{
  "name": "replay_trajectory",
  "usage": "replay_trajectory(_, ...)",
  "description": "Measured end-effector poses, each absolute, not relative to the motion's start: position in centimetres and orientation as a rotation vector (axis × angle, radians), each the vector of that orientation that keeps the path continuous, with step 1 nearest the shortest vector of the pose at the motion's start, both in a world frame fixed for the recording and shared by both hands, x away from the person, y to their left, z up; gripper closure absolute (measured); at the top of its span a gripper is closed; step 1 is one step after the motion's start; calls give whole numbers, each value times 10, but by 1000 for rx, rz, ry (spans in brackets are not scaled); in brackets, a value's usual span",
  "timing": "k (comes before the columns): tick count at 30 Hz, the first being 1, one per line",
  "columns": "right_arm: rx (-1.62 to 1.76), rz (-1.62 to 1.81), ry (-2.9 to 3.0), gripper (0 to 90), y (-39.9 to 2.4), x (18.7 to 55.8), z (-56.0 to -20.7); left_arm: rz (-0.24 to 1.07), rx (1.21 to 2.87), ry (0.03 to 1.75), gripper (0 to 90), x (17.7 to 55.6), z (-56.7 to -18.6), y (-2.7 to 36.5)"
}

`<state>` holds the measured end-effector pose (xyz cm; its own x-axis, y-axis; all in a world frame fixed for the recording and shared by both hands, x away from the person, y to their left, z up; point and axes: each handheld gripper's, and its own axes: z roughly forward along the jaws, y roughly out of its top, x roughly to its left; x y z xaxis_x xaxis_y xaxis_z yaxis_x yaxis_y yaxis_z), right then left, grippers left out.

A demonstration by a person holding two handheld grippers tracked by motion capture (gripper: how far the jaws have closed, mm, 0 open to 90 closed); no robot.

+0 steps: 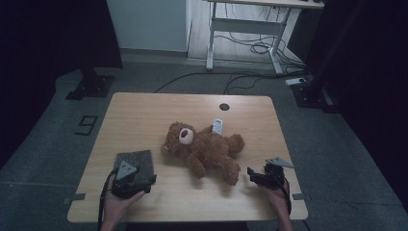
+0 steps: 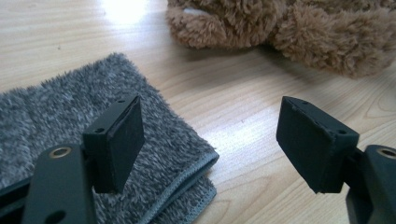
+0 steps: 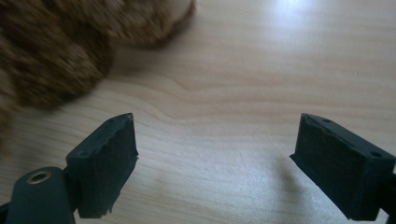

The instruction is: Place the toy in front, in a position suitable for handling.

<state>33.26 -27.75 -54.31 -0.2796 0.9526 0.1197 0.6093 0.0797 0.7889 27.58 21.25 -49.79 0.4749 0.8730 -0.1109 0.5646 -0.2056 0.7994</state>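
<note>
A brown teddy bear (image 1: 204,149) lies on its back in the middle of the wooden table (image 1: 144,110), a white tag by its shoulder. A folded grey towel (image 1: 139,161) rests at the front left. My left gripper (image 1: 144,180) hovers over the towel's near right corner, jaws wide open and empty; in the left gripper view the towel (image 2: 70,116) lies under the left jaw and the bear (image 2: 289,28) is beyond. My right gripper (image 1: 252,175) stands open just right of the bear's leg, nothing between its jaws; the bear (image 3: 56,46) fills the upper left of the right gripper view.
A round cable hole (image 1: 224,107) sits near the table's far edge. Beyond the table stand a white desk frame (image 1: 245,29) and loose cables on the floor. Dark stands flank both sides.
</note>
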Motion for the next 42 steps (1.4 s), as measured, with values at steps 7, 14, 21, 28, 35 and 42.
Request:
replay_trajectory(7,1509,1132,1938,131,-276,328,-531,480,1916,1183,230,285,-492,207)
replay_trajectory(14,1406,1210,1966,131,-255,326,-507,474,1953,1166,226,311,-488,196)
replay_trajectory(21,1325,1285,2016,134,-224,334,-494,454,2005,1136,223,358,-484,180)
replay_trajectory(28,1236,1293,2098,133,-191,340,-489,386,2033,1123,204,388,-493,172)
replay_trajectory(35,1248,1229,2140,134,-177,350,-504,375,2074,1096,206,395,-500,157)
replay_trajectory(42,1279,1221,2177,137,-175,356,-515,369,2087,1101,278,399,-502,151)
